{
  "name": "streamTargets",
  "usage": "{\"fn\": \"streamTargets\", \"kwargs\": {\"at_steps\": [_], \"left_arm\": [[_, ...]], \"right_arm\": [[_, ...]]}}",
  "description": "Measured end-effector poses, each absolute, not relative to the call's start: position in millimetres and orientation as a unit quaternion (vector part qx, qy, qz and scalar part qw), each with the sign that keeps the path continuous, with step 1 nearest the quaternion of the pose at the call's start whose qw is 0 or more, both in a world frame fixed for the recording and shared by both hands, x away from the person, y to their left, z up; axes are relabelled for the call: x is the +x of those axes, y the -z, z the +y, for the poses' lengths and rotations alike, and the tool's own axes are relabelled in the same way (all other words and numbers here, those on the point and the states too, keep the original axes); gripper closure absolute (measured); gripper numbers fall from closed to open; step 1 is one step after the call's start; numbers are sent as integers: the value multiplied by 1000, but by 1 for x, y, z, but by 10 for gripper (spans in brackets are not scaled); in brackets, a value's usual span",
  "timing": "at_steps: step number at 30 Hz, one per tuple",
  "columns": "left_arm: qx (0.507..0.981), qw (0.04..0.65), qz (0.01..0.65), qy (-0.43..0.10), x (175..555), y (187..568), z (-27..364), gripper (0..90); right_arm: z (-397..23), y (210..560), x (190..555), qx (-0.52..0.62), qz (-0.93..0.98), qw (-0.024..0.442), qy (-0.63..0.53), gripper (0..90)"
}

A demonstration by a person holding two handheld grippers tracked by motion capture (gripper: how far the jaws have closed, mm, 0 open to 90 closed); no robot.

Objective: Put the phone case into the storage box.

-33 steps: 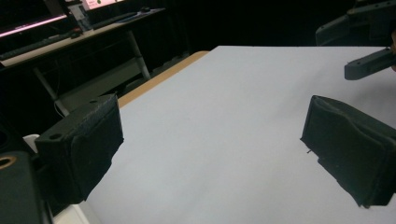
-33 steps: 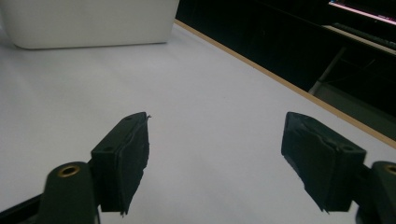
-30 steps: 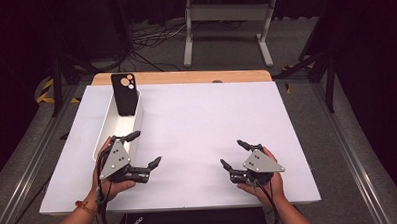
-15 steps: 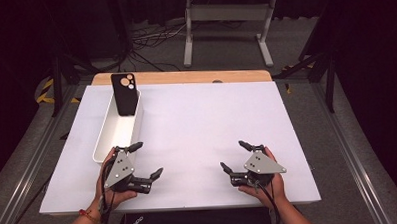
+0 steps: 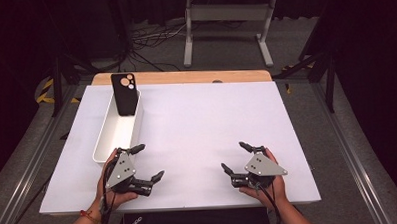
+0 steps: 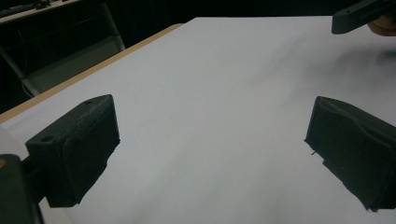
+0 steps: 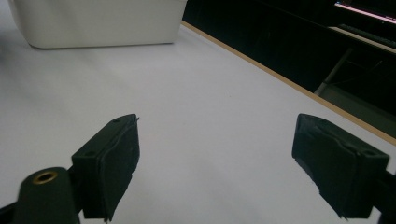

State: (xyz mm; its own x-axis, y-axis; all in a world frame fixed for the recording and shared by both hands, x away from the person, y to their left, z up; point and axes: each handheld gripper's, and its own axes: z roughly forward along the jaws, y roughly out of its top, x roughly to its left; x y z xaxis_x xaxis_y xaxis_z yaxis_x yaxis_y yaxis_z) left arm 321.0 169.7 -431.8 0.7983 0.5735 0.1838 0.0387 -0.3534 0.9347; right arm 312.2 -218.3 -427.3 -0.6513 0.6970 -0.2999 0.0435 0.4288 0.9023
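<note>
My left gripper (image 5: 149,161) is held low over the white table (image 5: 201,117) near its front left, just off the near end of a white bin (image 5: 118,130). Its jaws stand wide open with nothing between them (image 6: 210,140). My right gripper (image 5: 233,156) is at the front right, facing the left one. It is open too, its jaws have just been opening a little, and only bare table lies between them (image 7: 219,154). A black phone case (image 5: 124,93) stands upright against the bin's far end. The bin's near wall (image 7: 98,23) is in the right gripper view.
A wooden strip (image 5: 185,77) edges the table's far side. Beyond it on the dark floor are a metal stand (image 5: 226,21) and cables. A dark pad (image 5: 190,220) lies at the front edge between the person's forearms.
The left gripper has drawn back a little toward the table's front edge, away from the bin's near end. The right gripper has kept its place.
</note>
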Motion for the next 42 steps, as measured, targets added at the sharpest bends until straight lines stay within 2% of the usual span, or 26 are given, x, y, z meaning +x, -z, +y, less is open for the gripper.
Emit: {"fn": "streamTargets", "kwargs": {"at_steps": [42], "left_arm": [[796, 523, 193, -237, 323, 435, 165, 38]], "right_arm": [[-230, 426, 323, 258, 769, 341, -475, 219]]}}
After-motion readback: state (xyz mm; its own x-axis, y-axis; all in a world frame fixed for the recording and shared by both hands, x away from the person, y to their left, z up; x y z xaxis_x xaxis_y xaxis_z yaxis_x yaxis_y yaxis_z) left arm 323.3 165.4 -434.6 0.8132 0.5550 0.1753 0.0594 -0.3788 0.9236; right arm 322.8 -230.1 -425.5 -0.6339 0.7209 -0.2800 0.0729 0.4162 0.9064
